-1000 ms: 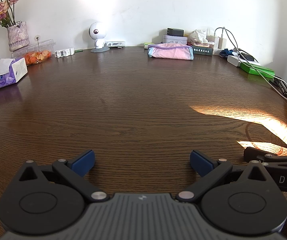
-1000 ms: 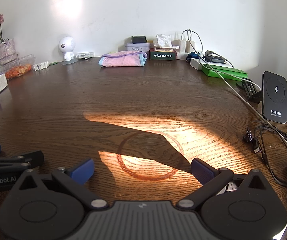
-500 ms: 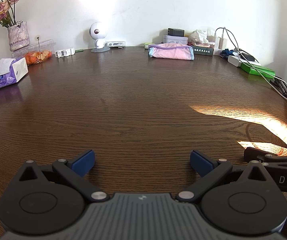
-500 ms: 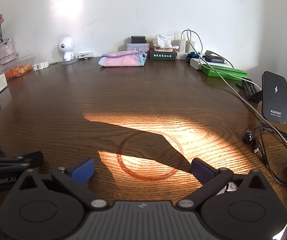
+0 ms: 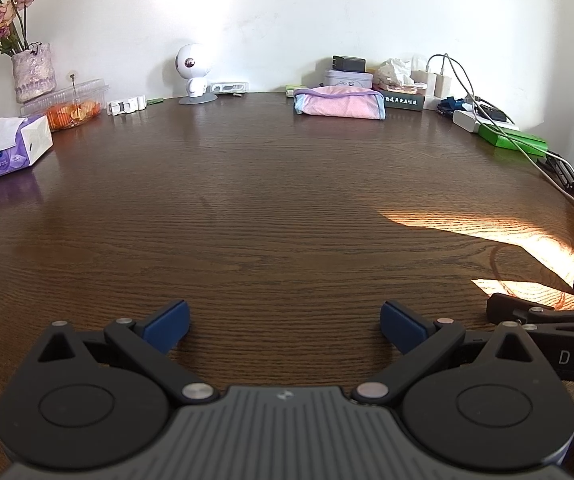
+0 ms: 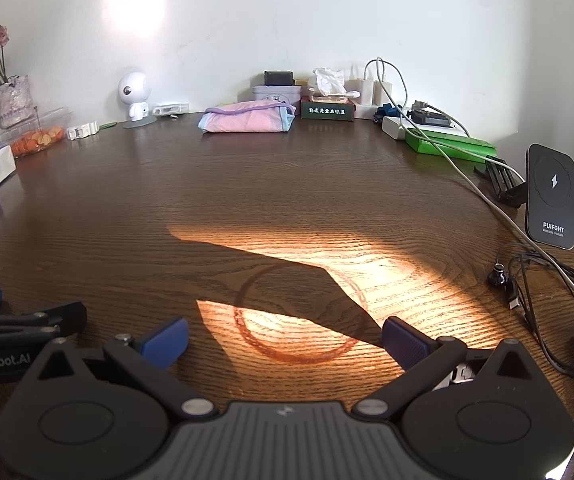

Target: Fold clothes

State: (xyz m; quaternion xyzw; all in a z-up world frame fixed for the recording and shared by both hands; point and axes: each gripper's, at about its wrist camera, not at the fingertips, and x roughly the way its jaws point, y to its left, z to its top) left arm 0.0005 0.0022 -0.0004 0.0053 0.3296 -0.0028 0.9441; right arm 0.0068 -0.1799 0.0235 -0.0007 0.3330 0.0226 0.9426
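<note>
Resting low at the near edge of the table (image 5: 271,208), the left tool (image 5: 283,322) and right tool (image 6: 283,336) sit side by side, each spread wide and holding nothing. The folded pink garment (image 5: 339,103) lies well apart at the far edge, long axis crosswise: roughly 12 o'clock from the left tool, 11 o'clock from the right (image 6: 249,119). Neither is clearly nearer.

Your dark wooden table (image 5: 271,216) carries a folded pink garment (image 5: 339,102) by the far wall. A tissue box (image 5: 13,147) sits at its left edge, a green box (image 6: 449,145) at its right.
</note>
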